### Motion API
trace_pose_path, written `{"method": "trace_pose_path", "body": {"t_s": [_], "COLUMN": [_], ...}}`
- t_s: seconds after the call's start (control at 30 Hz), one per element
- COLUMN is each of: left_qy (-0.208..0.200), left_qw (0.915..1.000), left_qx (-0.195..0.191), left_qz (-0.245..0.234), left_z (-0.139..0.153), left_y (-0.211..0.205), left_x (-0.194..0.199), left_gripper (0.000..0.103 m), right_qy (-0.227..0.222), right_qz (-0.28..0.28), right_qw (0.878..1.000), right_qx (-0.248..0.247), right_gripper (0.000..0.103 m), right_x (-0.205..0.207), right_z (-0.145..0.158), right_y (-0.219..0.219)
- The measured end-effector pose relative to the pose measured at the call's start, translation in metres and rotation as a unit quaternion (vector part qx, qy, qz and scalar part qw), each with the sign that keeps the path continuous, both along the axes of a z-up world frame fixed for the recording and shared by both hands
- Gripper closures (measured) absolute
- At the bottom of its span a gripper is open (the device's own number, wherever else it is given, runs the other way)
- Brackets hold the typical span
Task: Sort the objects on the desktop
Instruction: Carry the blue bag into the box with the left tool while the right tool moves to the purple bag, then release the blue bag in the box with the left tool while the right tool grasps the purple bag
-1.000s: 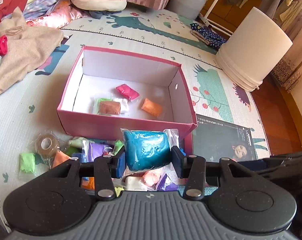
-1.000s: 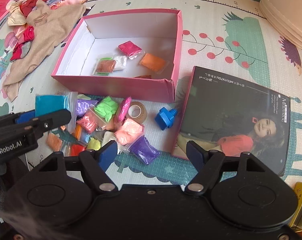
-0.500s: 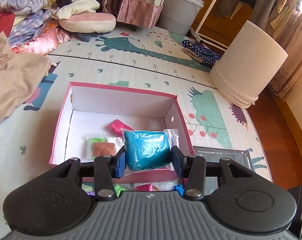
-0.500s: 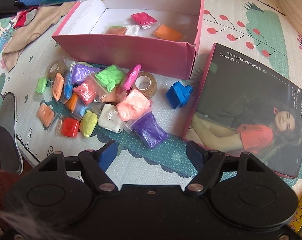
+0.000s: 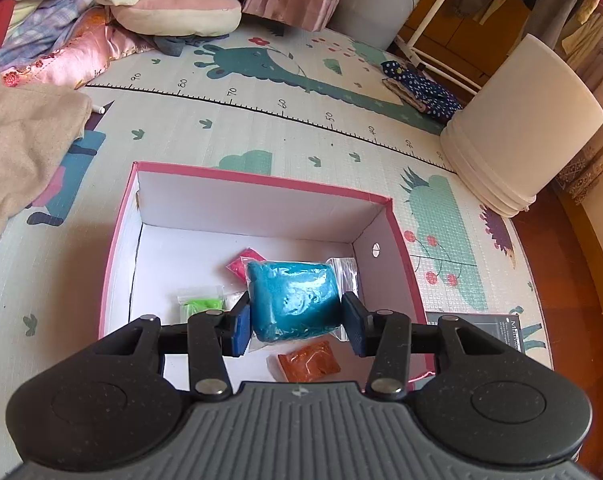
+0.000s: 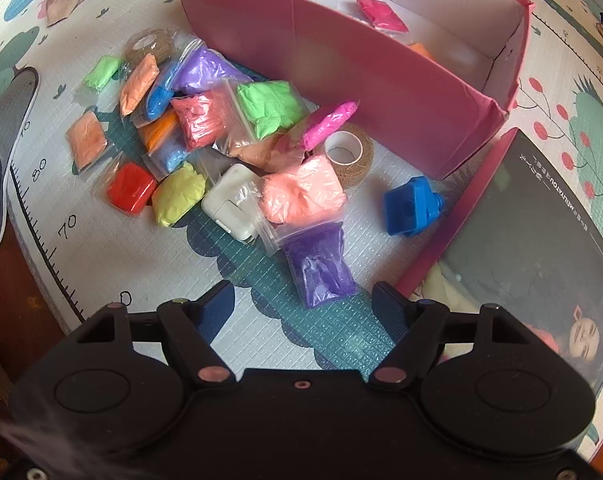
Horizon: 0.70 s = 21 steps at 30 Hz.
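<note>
Patterned play mat point(image 5: 285, 136) covers the floor. On it: pink box point(image 6: 365, 80), heap of bagged clay packets point(image 6: 237, 148), tape roll point(image 6: 351, 152), blue block point(image 6: 409, 208), white charger point(image 6: 231, 204), box lid point(image 6: 541, 240), beige garment point(image 5: 17, 152), white bucket point(image 5: 521, 128).

Bright daylight fills both fisheye views; edges bend strongly, corners go dark, and the pink box point(image 6: 341, 76) wall looks slightly smeared.

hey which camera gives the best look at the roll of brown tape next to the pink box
The right wrist view. There the brown tape roll lies in full sight on the mat beside the pink box, partly overlapped by a pink clay bag. The left wrist view looks down into the box and does not show the roll at all.
</note>
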State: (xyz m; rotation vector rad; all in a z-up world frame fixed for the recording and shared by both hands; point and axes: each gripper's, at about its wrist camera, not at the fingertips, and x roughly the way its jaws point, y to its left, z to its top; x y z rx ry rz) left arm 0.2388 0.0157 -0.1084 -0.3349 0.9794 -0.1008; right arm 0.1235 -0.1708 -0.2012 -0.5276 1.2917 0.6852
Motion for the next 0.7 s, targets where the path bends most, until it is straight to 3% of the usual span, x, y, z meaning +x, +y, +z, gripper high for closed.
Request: {"method": "trace_pose_path", "body": {"t_s": [0.7], "left_qy": [0.091], "left_qw": [0.9958], "left_qx": [-0.003], "left_qz": [0.003], "left_z": [-0.063], "left_y": [0.014], "left_x": [0.031], "left_gripper": [0.058], "right_qy": [-0.007], "right_qz": [0.090], "right_qw": [0.996], "right_qx": [-0.025], "right_gripper": [0.027], "right_x": [-0.004], "right_z": [-0.028], "right_y": [0.019]}}
